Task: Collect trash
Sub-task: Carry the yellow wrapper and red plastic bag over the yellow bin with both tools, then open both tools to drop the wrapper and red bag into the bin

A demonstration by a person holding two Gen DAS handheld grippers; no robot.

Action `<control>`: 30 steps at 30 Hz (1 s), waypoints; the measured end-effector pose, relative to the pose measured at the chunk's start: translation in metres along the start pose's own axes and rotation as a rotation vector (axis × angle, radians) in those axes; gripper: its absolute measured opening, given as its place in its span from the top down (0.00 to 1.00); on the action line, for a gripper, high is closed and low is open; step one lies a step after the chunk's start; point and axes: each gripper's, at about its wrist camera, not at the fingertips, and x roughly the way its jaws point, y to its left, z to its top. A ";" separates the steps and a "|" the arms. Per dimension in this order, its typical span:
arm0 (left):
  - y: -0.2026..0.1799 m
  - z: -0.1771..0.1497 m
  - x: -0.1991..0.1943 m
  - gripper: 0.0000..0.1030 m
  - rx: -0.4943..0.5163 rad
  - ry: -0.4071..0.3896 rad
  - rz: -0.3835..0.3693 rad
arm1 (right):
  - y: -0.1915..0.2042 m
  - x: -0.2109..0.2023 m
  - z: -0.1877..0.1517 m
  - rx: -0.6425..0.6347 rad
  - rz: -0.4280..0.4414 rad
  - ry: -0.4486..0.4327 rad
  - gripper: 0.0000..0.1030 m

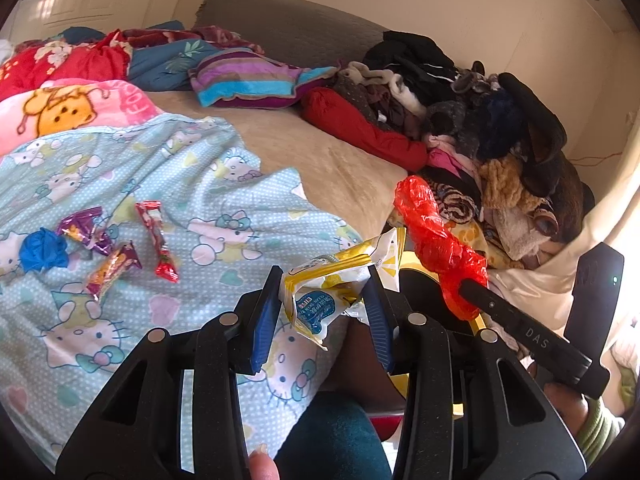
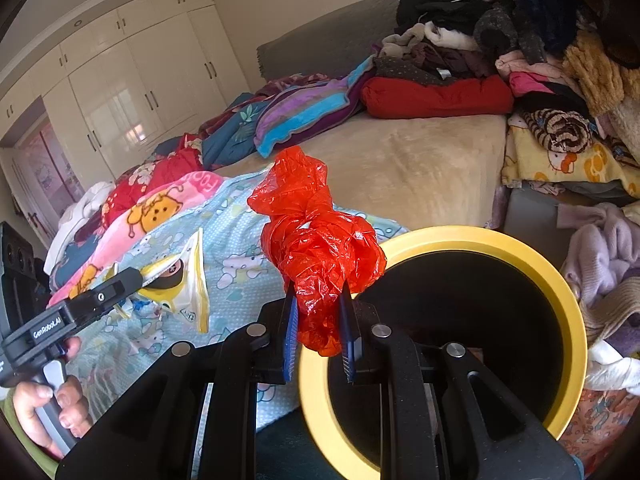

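My left gripper [image 1: 325,294] is shut on a crumpled yellow-and-white wrapper [image 1: 340,280], held above the blue cartoon-cat blanket [image 1: 160,168]. My right gripper [image 2: 319,312] is shut on a crumpled red plastic bag [image 2: 316,240], which hangs over the near rim of a yellow bin [image 2: 552,268] with a dark inside. In the left wrist view the red plastic bag [image 1: 432,240] shows at the right, just over the yellow bin [image 1: 408,258]. The right wrist view catches the yellow-and-white wrapper [image 2: 180,280] in the left gripper [image 2: 140,276] at the left. Several candy wrappers [image 1: 156,236] and a blue crumpled ball [image 1: 42,250] lie on the blanket.
A heap of dark and mixed clothes [image 1: 480,120] lines the bed's right side, with a red bundle [image 1: 360,124] and a striped pillow [image 1: 248,80] behind. White wardrobes [image 2: 132,80] stand at the far wall. A person's hand [image 2: 52,404] grips the left handle.
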 end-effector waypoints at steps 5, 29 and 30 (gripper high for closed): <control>-0.013 -0.004 0.005 0.68 0.031 0.016 -0.011 | -0.009 -0.006 0.002 0.005 -0.012 -0.005 0.83; -0.083 -0.033 0.051 0.68 0.197 0.122 -0.079 | -0.093 -0.001 -0.005 0.156 -0.145 0.055 0.83; -0.086 -0.035 0.053 0.68 0.203 0.127 -0.080 | -0.096 0.000 -0.006 0.167 -0.147 0.060 0.83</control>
